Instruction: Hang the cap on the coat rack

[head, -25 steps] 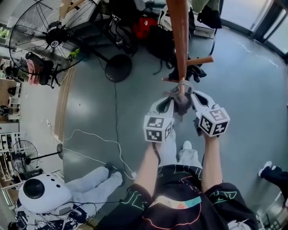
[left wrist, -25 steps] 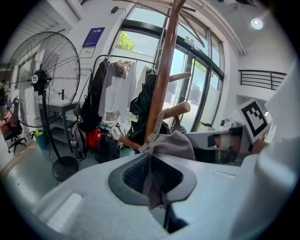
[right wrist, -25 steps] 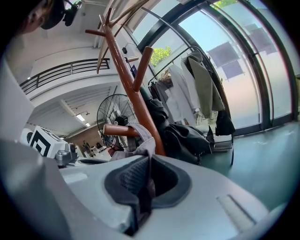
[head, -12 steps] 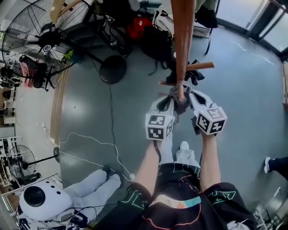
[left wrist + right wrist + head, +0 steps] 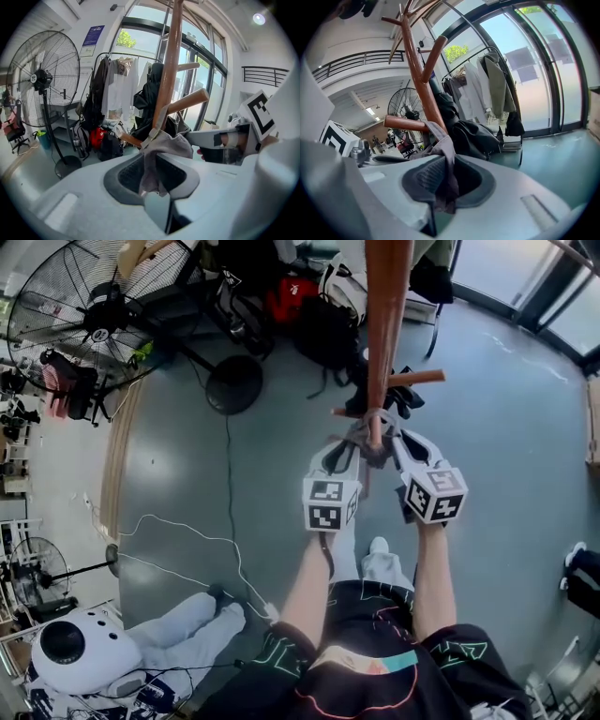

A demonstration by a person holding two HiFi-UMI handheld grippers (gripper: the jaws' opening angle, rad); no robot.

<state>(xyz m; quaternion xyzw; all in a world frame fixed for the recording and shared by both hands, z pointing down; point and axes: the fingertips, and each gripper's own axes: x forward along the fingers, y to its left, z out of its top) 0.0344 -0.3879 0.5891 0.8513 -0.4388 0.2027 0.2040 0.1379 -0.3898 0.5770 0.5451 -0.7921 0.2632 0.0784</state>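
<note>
I hold the grey cap (image 5: 376, 444) clamped in both left gripper (image 5: 345, 452) and right gripper (image 5: 400, 441), its strap at a low peg (image 5: 399, 123) of the coat rack (image 5: 386, 315), so hanging looks nearly done and only letting go remains.

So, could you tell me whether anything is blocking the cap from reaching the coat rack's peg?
Nothing visible does. The left gripper and right gripper are both shut on the cap, which sits against the pole, right at a peg.

Cap (image 5: 373, 442) slightly higher, nearer rack peg (image 5: 414, 379)
</note>
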